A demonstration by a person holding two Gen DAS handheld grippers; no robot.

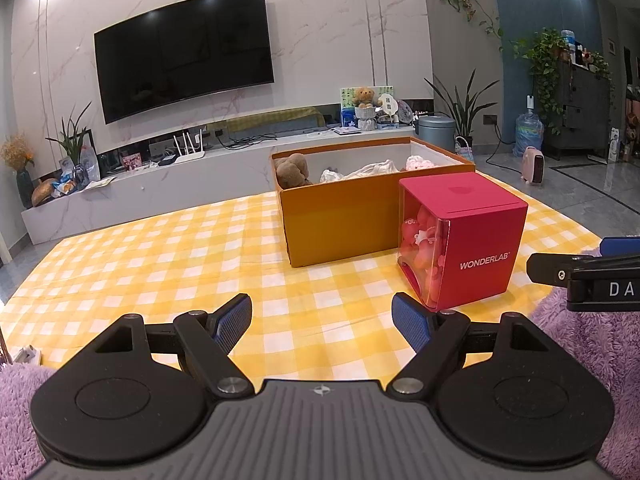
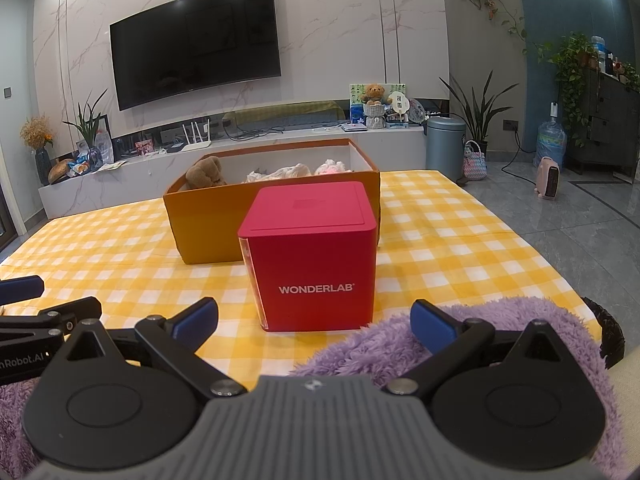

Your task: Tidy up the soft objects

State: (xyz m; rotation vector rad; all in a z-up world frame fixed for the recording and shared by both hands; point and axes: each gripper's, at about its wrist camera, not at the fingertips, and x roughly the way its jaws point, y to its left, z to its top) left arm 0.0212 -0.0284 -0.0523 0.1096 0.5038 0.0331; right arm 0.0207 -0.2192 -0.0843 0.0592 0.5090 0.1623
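Note:
An orange cardboard box (image 1: 340, 224) stands on the yellow checked tablecloth (image 1: 160, 264) and holds a brown plush bear (image 1: 292, 170), white cloth (image 1: 372, 170) and a pink soft toy (image 1: 420, 163). A red WONDERLAB cube (image 1: 476, 240) with pink items behind its clear side stands in front of the box. My left gripper (image 1: 322, 320) is open and empty above the cloth. My right gripper (image 2: 314, 320) is open, just short of the cube (image 2: 316, 256); its right finger lies over a purple fluffy fabric (image 2: 400, 344). The box also shows in the right wrist view (image 2: 208, 220).
The purple fabric (image 1: 592, 344) lies at the near table edge on both sides. The right gripper's body (image 1: 592, 276) shows at the right edge of the left wrist view. A TV console (image 1: 140, 188), bin (image 2: 446, 148) and floor lie beyond the table.

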